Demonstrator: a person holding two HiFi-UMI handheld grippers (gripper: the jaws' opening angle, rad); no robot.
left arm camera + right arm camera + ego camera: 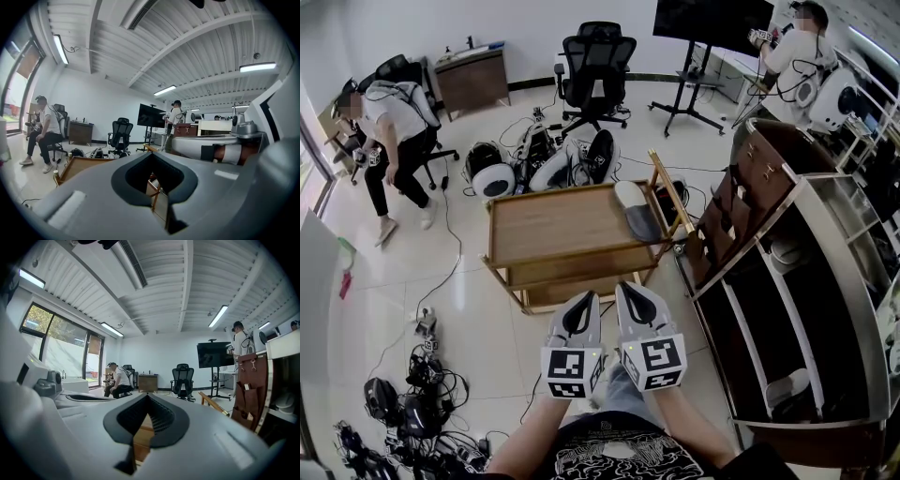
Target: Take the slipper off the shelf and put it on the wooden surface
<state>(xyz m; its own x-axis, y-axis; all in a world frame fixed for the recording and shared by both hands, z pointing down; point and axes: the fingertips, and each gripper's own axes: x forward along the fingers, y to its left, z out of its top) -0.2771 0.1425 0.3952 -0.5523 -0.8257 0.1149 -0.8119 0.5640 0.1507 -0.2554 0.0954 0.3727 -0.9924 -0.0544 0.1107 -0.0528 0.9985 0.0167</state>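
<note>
With the left gripper (581, 302) and the right gripper (630, 292) pressed together and empty just before the wooden cart (553, 225), the grey slipper (634, 208) at its right edge could slide off if nudged.

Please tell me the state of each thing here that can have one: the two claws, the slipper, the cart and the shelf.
Left claw: shut, empty.
Right claw: shut, empty.
Slipper: lying on the cart top, near its right end, not held.
Wooden cart: upright, carrying the slipper.
Shelf: open-fronted, with a white slipper inside.
</note>
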